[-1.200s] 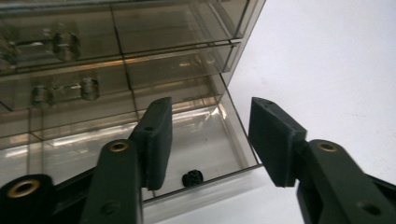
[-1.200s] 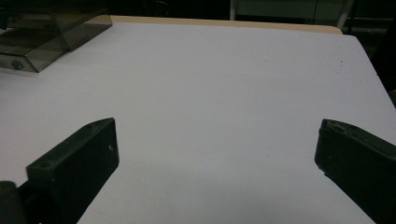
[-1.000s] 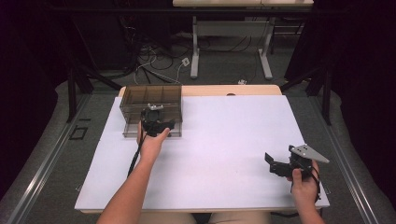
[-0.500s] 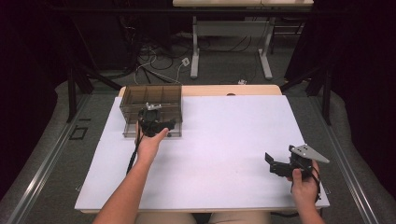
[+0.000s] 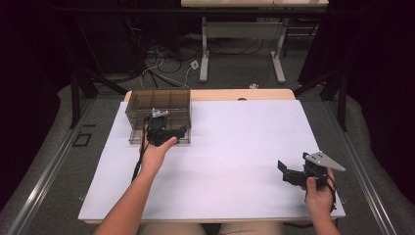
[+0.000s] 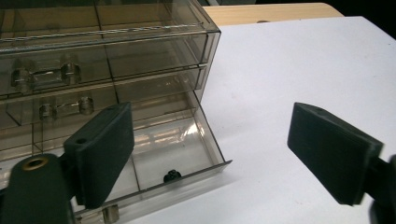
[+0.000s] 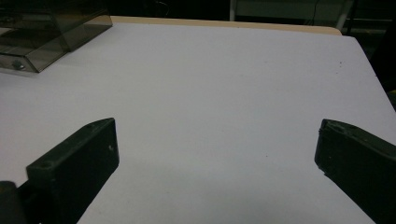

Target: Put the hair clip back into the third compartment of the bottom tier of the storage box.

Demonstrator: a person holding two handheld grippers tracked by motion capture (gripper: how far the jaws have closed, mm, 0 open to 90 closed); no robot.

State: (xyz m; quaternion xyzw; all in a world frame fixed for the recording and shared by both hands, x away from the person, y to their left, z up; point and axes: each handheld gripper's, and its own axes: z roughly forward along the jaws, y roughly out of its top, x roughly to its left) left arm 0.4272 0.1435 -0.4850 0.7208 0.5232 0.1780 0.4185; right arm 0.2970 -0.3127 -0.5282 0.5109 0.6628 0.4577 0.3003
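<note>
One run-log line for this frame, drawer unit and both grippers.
left gripper: jaws just opened, nothing between | drawer unit: bottom drawer pulled out, small black part inside | right gripper: open, over table

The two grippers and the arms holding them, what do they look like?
Both are black. The left gripper has flat, blocky rectangular jaws, a brass-coloured ring near one jaw's base, a small grey plate on top, and a black cable trailing along the forearm. The right gripper carries a grey three-cornered plate. The forearms are bare, no sleeves or gloves.
</note>
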